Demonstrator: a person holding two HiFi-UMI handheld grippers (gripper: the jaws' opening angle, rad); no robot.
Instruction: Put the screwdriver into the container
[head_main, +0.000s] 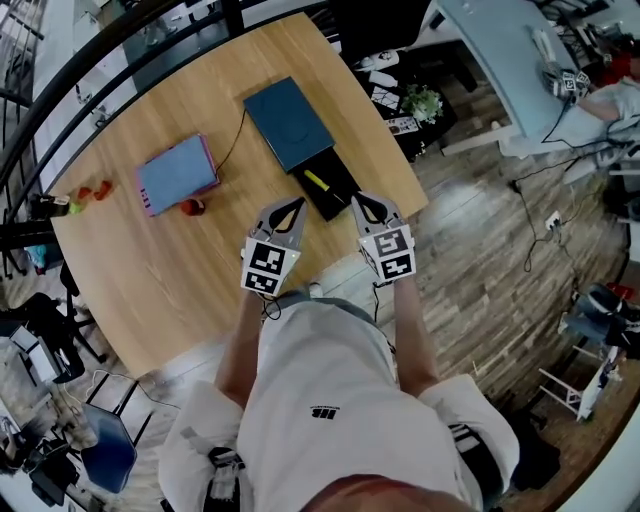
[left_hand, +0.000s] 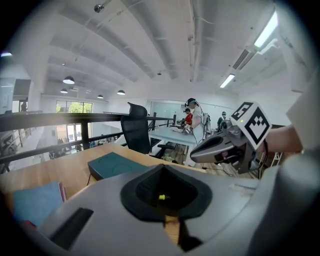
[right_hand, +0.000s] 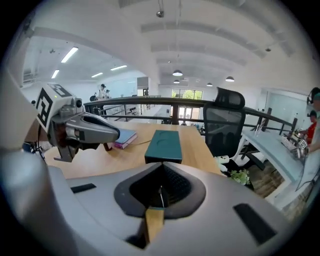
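Left gripper (head_main: 292, 206) and right gripper (head_main: 358, 202) hover, jaws together, empty; yellow screwdriver (head_main: 316, 181) lies inside the black container (head_main: 342, 186); a careless nudge could likely push it off the table (head_main: 180, 260) edge.

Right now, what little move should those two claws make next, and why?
Probably just draw both claws back from the table. The yellow-handled screwdriver already lies inside the black container. The left claw and right claw both look shut on nothing near the table's edge, so nothing seems left to carry.
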